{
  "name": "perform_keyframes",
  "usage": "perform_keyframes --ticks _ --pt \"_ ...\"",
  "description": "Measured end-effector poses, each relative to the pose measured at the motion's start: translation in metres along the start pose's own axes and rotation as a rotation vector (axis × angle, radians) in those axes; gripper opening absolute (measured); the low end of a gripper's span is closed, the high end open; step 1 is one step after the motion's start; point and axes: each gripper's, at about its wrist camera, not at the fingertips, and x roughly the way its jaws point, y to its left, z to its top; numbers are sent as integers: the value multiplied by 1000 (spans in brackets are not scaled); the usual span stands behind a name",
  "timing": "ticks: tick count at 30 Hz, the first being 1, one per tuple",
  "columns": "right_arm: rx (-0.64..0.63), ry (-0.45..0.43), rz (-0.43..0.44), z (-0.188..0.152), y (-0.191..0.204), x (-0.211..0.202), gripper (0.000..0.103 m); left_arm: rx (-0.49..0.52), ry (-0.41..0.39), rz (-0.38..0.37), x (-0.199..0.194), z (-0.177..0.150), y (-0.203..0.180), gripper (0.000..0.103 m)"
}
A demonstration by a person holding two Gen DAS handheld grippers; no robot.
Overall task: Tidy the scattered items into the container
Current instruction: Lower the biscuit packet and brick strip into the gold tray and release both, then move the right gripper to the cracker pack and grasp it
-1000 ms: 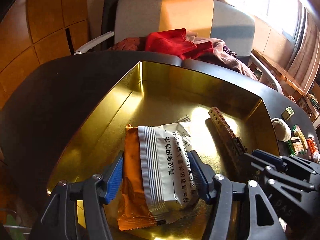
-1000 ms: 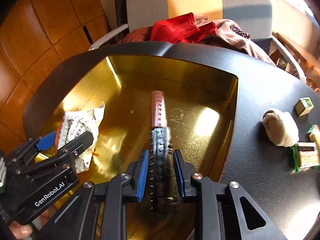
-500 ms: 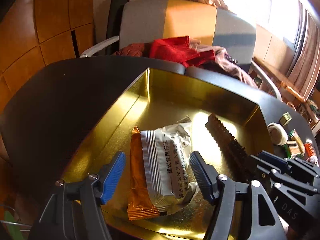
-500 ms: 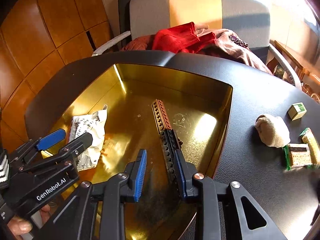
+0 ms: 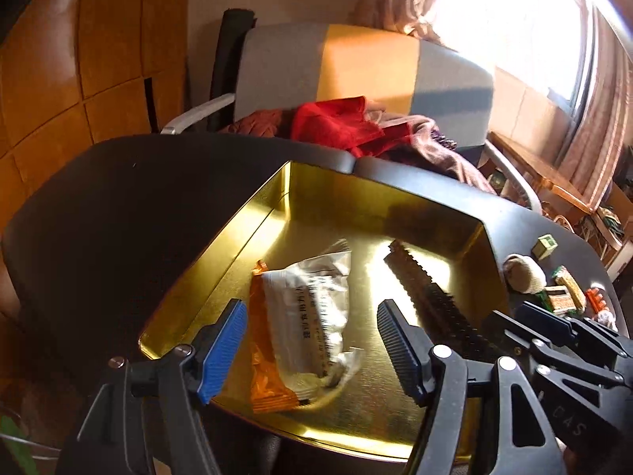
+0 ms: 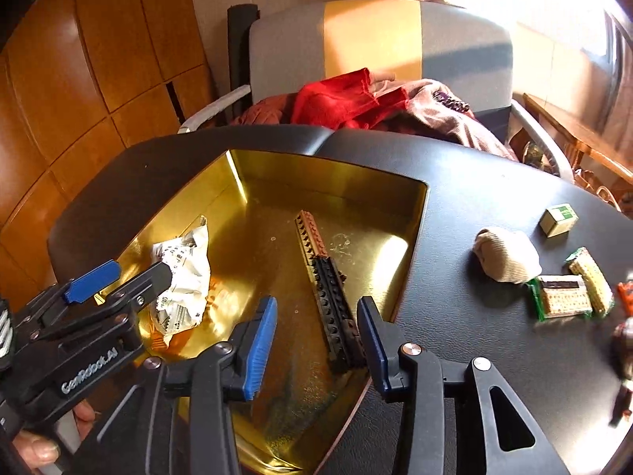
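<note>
A gold tin (image 5: 245, 237) sits on the black worktop (image 6: 467, 206); inside it lie a white packet (image 5: 316, 308) on top of an orange packet (image 5: 265, 376), and to the right of them a long brick strip (image 6: 328, 289), brown at the far end and black at the near end; the left claw (image 5: 312, 340) is above the packets with its jaws spread wide, and nothing is pressed between its blue pads (image 5: 221, 352); the packets are seen between the pads but lie on the tin floor, not touching them; the right claw (image 6: 316, 344) is above the near end of the strip with its jaws opening; the strip lies flat in the tin between the two fingers and is apart from both pads; in the right wrist view the left claw (image 6: 118, 277) shows at the left edge, over the white packet (image 6: 182, 277), and part of a hand (image 6: 43, 443) holds it from below; outside the tin, on the worktop to the right, are scattered a beige cloth ball (image 6: 506, 255), a small green box (image 6: 558, 219), a green snack pack (image 6: 561, 301), a yellow snack (image 6: 591, 279) and an orange piece (image 6: 625, 297); behind the worktop is a chair (image 6: 376, 51) with red cloth (image 6: 336, 99) and other clothes on the seat.
</note>
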Motion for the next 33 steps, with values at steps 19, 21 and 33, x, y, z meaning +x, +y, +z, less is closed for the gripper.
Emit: perform_keyframes --ticks 19,21,33 --pt "360 1 -210 -16 -186 -7 61 165 27 -241 -34 -35 -89 70" --pt "391 8 -230 -8 -207 -2 61 182 41 -261 -33 -40 -95 70" --pt "292 157 -312 22 -242 57 65 247 83 -328 -39 -62 -114 70"
